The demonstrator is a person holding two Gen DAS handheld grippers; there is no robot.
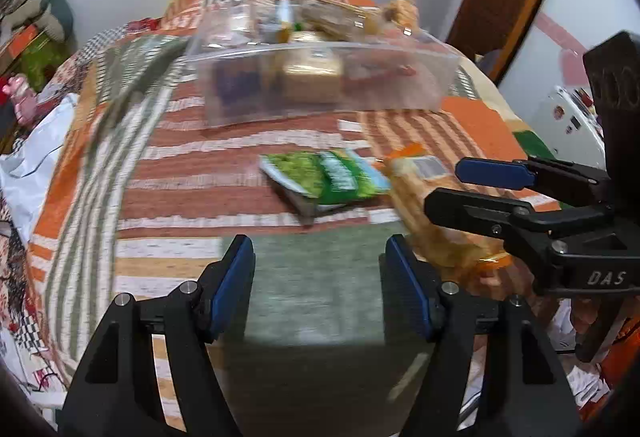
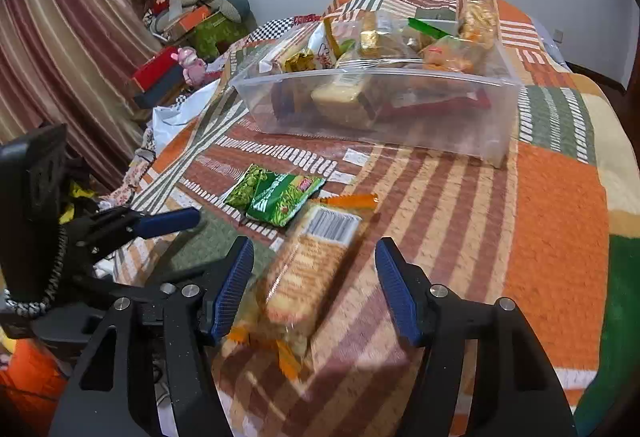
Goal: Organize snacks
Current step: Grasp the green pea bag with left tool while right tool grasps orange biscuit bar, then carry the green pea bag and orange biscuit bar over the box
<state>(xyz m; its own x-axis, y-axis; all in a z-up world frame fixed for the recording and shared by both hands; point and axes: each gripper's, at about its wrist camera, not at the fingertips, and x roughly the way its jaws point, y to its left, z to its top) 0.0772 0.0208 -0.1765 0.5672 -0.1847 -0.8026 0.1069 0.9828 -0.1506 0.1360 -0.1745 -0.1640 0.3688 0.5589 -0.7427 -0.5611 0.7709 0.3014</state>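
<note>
Cracker pack lies on the bed quilt betw. the right claw pads, not pinched; claw released, abt half spread. Green snack packet just beyond the pack; clear bin of snacks farther back. Left claw beside pack, released, empty.

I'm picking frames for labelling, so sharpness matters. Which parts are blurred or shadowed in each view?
Left wrist view: motion blur smears the clear bin, green packets and blanket; a dark shadow lies between the jaws. Right wrist view: mostly sharp, but the cracker pack between the open jaws is blurred. Both views bend at the edges, fisheye.
</note>
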